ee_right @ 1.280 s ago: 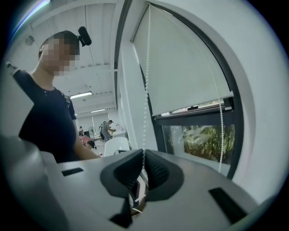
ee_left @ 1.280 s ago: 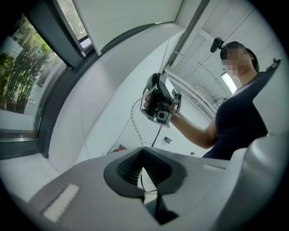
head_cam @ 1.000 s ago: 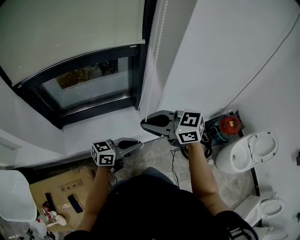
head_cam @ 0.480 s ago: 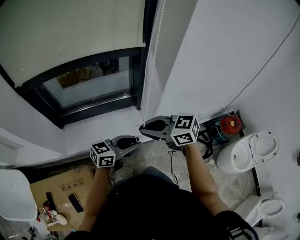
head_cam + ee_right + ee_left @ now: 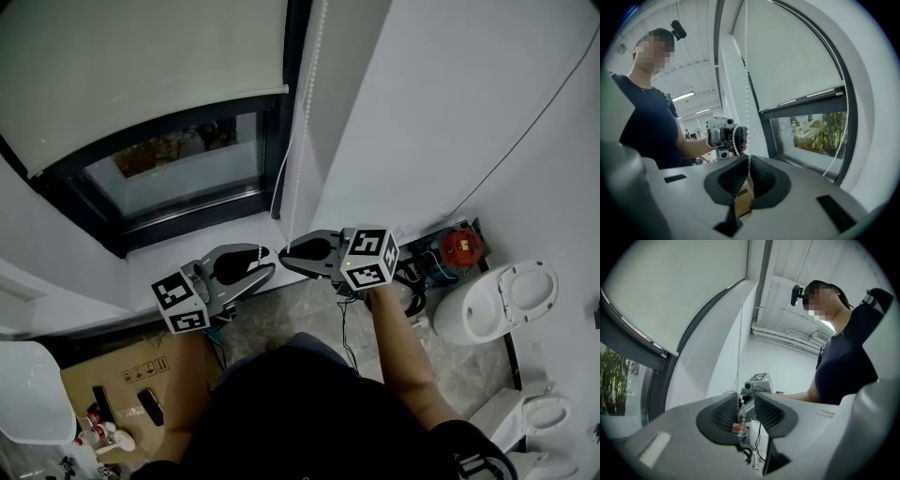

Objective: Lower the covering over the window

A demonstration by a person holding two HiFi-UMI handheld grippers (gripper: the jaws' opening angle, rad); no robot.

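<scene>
Cord [image 5: 747,93] is pinched in the right gripper [image 5: 746,165] to hold the blind [image 5: 141,75], while the left gripper [image 5: 746,405], jaws just opening, straddles it loosely, probably to regrip higher.

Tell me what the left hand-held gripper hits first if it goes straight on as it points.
The bead chain, hanging between the jaws of the left hand-held gripper, which have just been opening. Close behind, probably the right hand-held gripper, gripping the same chain; depth is unclear.
</scene>
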